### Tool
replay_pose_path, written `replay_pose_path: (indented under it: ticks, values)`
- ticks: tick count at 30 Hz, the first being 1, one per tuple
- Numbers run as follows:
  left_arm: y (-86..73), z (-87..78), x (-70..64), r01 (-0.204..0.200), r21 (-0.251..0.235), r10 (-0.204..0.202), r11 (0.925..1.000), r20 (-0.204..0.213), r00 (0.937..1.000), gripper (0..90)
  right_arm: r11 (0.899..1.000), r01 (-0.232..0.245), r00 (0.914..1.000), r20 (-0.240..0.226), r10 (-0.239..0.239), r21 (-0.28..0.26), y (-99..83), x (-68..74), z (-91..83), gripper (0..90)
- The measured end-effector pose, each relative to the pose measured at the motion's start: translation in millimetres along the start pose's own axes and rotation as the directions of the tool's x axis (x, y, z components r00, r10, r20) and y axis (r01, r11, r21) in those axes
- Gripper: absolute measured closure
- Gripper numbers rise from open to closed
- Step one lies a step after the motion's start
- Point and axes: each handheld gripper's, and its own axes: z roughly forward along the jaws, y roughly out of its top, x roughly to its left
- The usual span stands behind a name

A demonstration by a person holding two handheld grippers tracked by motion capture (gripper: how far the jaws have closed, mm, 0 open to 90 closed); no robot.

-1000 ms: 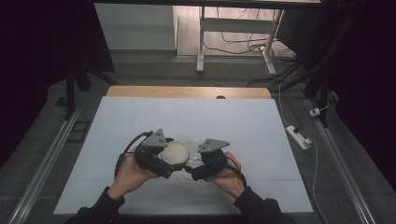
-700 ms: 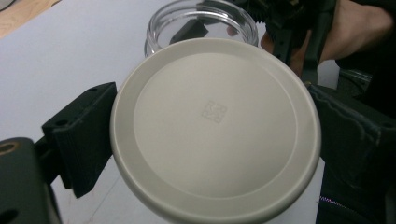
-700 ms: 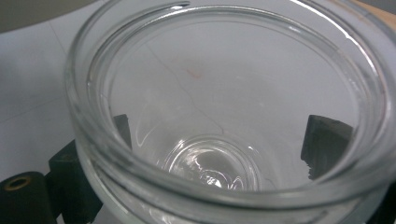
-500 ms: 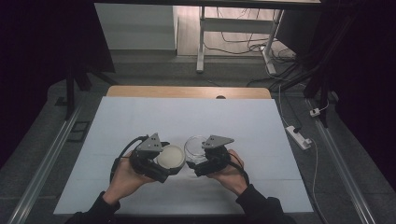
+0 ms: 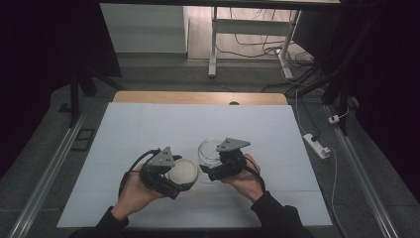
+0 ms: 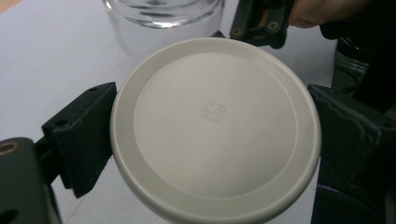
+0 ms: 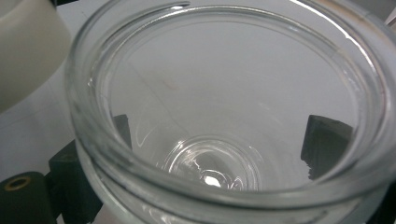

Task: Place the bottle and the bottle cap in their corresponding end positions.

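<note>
A round cream-white lid (image 6: 215,128) is clamped between the jaws of my left gripper (image 6: 212,135), which is shut on its rim. In the high view the lid (image 5: 182,171) sits just left of a clear glass jar (image 5: 210,151), held by my left gripper (image 5: 176,174). My right gripper (image 5: 214,166) is shut on the jar, whose open mouth (image 7: 224,107) faces the right gripper view with a black jaw on each side of its wall. The jar (image 6: 163,21) stands just beyond the lid in the left gripper view.
A white mat (image 5: 148,129) covers the wooden table (image 5: 198,97). A power strip (image 5: 317,145) lies on the floor to the right, past the table's edge. Metal rails (image 5: 44,173) run along both sides.
Both grippers have drawn apart: the lid has come away from the jar's mouth and moved left, while the jar stayed in the right gripper and shifted slightly right and forward.
</note>
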Motion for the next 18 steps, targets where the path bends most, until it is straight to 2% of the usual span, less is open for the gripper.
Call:
replay_pose_path:
  ticks: [18]
  values:
    - [-7.3,19.8,-9.4,-0.022,0.004,0.022,0.9997,0.036,0.9991,7.9,1.000,-0.020,0.9996,0.021,0.020,-0.004,10.4,-13.8,12.3,6.4]
